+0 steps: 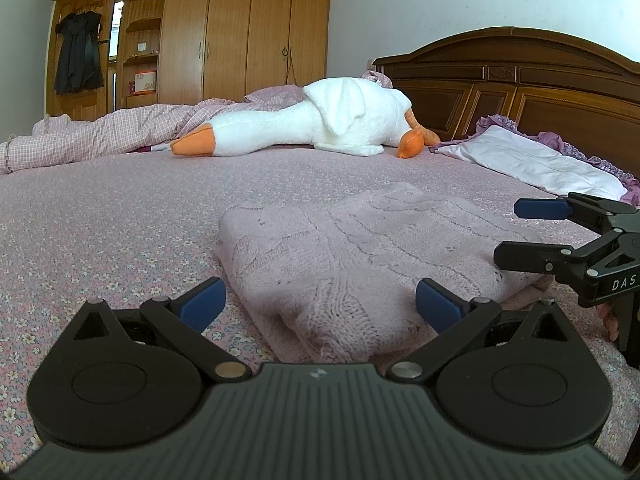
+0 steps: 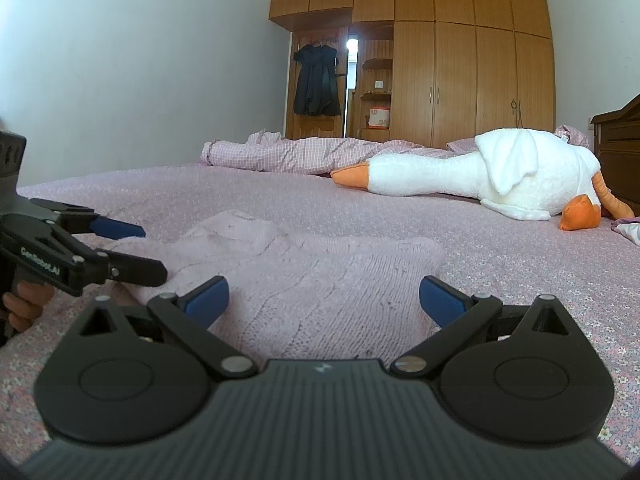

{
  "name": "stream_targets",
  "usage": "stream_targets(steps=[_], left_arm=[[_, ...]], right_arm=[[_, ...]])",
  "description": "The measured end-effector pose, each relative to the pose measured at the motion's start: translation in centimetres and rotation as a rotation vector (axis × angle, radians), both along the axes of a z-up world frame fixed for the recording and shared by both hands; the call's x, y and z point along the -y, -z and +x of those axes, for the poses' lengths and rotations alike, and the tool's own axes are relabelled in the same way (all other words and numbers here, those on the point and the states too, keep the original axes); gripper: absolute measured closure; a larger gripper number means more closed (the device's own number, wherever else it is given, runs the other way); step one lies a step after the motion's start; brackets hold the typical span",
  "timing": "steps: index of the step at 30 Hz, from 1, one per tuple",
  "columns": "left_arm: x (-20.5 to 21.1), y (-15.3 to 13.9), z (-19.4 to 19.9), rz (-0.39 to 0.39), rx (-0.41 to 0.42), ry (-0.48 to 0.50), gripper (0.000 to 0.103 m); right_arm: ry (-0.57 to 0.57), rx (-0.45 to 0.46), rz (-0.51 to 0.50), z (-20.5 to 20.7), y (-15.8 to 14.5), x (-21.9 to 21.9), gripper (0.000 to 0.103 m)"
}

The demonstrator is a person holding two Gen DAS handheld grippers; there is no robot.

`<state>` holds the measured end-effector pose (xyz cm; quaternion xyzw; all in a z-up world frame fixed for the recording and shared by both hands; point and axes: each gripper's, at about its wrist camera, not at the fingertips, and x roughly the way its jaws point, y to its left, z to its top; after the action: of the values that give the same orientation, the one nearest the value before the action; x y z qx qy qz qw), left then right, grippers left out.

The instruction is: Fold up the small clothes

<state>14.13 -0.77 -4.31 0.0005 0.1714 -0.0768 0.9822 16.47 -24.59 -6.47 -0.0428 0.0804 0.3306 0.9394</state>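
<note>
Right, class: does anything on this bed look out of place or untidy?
The pink sweater lies folded flat. Behind it, a plush goose sprawls on its side, and a checked quilt sits bunched and rumpled along the far edge. Nothing looks damaged.

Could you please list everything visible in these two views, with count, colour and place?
knitted sweater: one, pale pink, folded on the bed in front of both grippers
bed sheet: one, pink floral, covering the bed
goose plush: one, white and orange, far side of bed
checked quilt: one, pink, bunched behind the goose
pillow: one, white, by the headboard
wardrobe: one, brown, far wall
dark garment: one, hanging
left gripper: open
right gripper: open
</note>
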Motion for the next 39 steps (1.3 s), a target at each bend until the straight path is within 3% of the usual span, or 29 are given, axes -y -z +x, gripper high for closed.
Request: stream_targets(steps=[39], left_arm=[[-0.30, 0.50, -0.24, -0.001, -0.003, -0.004, 0.000]], right_arm=[[-0.005, -0.009, -0.018, 0.57, 0.10, 0.33, 0.000]])
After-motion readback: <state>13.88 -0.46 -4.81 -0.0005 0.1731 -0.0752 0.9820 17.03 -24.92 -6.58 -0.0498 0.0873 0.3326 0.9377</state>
